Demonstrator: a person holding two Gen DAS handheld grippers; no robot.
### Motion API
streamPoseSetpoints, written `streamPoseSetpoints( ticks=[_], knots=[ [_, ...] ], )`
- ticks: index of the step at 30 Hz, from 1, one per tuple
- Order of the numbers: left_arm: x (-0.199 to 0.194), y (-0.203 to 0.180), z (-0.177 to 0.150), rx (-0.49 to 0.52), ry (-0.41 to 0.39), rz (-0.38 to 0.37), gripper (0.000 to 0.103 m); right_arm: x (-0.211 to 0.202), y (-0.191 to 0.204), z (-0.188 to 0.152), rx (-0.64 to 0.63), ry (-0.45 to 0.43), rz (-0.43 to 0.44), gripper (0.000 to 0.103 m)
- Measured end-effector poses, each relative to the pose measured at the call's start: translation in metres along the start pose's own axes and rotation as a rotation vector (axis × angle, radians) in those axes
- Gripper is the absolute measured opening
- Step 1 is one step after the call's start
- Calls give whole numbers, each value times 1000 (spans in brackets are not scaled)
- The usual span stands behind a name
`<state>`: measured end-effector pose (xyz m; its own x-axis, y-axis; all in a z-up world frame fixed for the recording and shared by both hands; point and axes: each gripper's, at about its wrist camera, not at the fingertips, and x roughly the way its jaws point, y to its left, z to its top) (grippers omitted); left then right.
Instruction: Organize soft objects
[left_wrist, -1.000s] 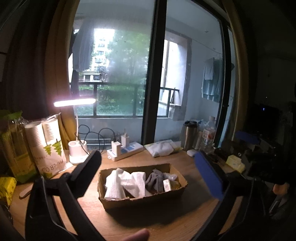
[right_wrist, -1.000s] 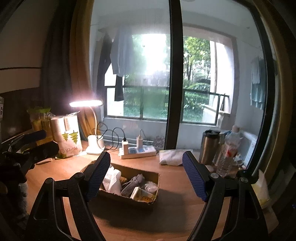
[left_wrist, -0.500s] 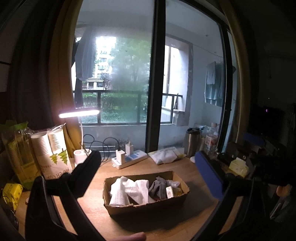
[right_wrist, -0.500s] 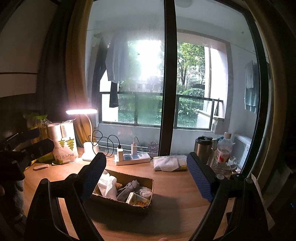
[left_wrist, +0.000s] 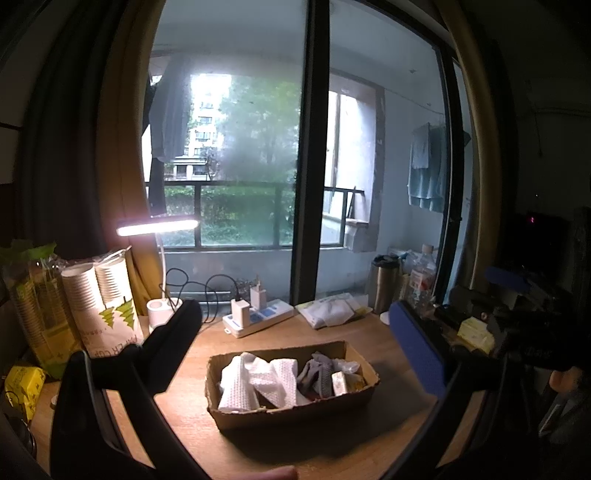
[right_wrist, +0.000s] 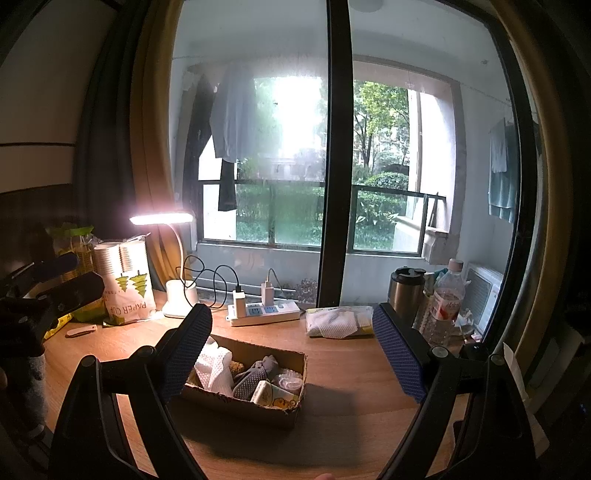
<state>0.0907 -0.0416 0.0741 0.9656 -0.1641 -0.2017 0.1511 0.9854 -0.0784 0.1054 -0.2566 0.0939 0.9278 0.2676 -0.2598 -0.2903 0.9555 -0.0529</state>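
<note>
at the far left of the worktop (right_wrist: 354, 373) a bag of paper cups (left_wrist: 105, 295) stands upright in its printed sleeve, with a green-topped bag (left_wrist: 29, 302) behind it and a yellow packet (left_wrist: 22, 384) lower down at the edge. beside the cups a lit desk lamp (right_wrist: 173, 258) sits on its white base, and a power strip (right_wrist: 267, 312) with two chargers plugged in lies along the back edge under the window.

the left tool (left_wrist: 295, 343) hangs above the worktop with its fingers spread wide and nothing between them. the cardboard box (left_wrist: 295, 406) sits in the middle of the wood, framed by those fingers in the left wrist view. inside it, from left to right: crumpled white cloths (left_wrist: 258, 380), a grey sock (left_wrist: 317, 374), then a small pale packet (left_wrist: 340, 382) and some clear wrapping against the right wall (the bottom of the box is hidden under all this).

the right tool (right_wrist: 291, 354) is likewise spread open and empty, hovering nearer the box's right half in its own view. bare wood runs all round the box, widest in front and to the right.

behind, a flat white pack of cloth (right_wrist: 338, 325) lies near the back edge. further right a steel flask (right_wrist: 404, 291) and a plastic bottle (right_wrist: 445, 299) stand close together at the worktop's right corner, with clutter i cannot make out around them.
</note>
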Motion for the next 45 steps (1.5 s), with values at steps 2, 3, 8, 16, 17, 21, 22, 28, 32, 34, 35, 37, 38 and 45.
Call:
streamPoseSetpoints(
  ticks=[2,3,8,16,17,21,22,28,32,34,35,37,38,45],
  knots=[
    [1,0,0,-1,2,-1,102,0,0,0,0,0,0,91],
    [1,0,0,-1,2,-1,102,0,0,0,0,0,0,91],
    [1,0,0,-1,0,-3,102,0,0,0,-1,0,0,91],
    [1,0,0,-2,0,-3,102,1,0,0,-1,0,1,91],
    [1,0,0,-3,0,-3,102,1,-1,0,-1,0,1,91],
    [1,0,0,-1,-1,-3,102,1,0,0,1,0,0,91],
    [1,0,0,-1,0,-3,102,1,0,0,0,0,0,91],
    [2,-1,0,-1,4,-7,102,1,0,0,-1,0,0,91],
    [2,-2,-1,3,7,-7,102,1,0,0,0,0,0,91],
    [2,-2,-1,3,8,-8,102,1,0,0,0,0,1,91],
    [2,-2,-1,4,9,-8,102,1,0,0,-1,0,1,91],
    [2,-2,-2,4,9,-9,102,1,0,0,-1,0,1,91],
    [2,-2,-2,4,8,-8,102,1,0,0,-1,0,2,91],
    [2,-2,-2,3,10,-9,102,1,0,0,-1,1,1,91]
  ],
)
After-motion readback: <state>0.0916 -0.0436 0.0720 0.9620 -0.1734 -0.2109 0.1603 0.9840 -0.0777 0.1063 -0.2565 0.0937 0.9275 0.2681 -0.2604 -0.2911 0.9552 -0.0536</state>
